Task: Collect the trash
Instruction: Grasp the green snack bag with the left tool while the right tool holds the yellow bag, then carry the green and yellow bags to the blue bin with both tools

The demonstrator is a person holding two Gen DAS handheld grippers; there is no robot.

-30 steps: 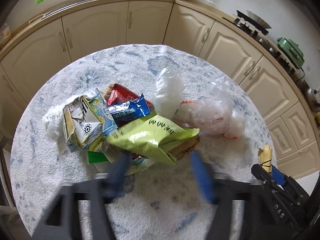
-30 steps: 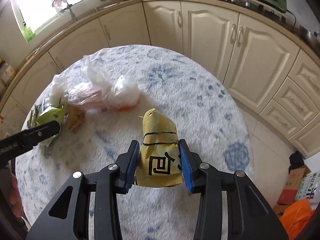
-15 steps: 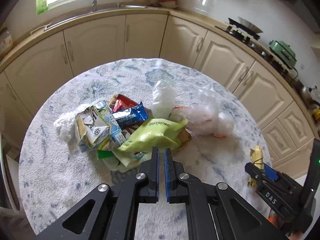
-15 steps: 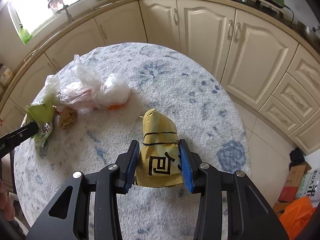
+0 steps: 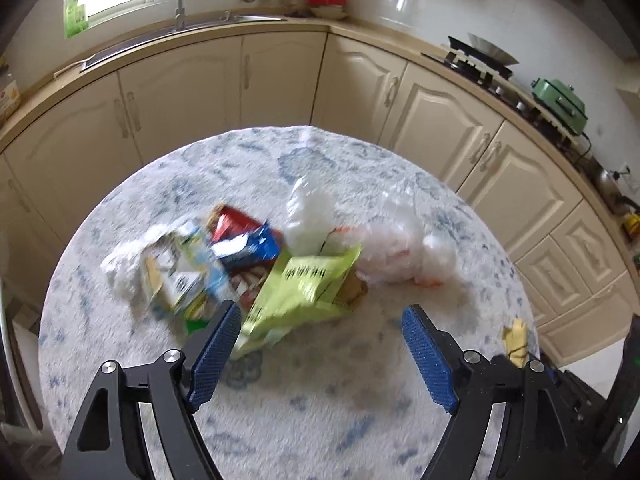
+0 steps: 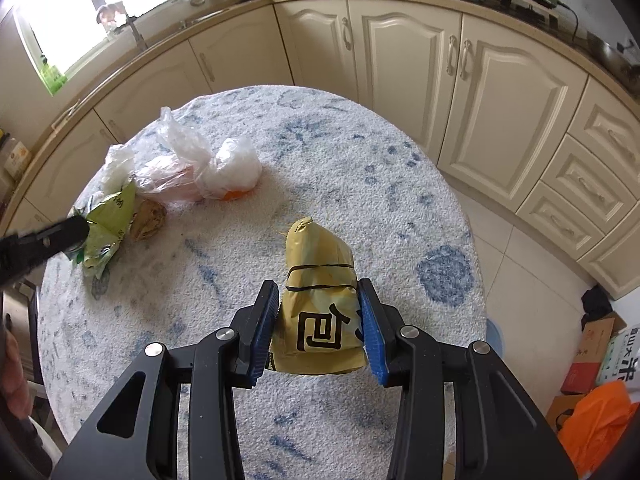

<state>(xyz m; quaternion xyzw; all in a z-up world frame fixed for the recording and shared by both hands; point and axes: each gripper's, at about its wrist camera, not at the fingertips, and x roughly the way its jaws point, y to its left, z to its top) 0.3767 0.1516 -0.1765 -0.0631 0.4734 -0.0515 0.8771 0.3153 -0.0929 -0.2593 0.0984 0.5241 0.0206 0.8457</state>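
Spread wide and empty, left gripper just short of lime-green wrapper at the near edge of the trash heap on a round table. Clamped in right gripper, well clear of that wrapper: yellow packet.

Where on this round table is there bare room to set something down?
Bare cloth lies right of the white plastic bags, out to the round table rim, and between the green snack wrapper and the near edge. The left side is crowded.
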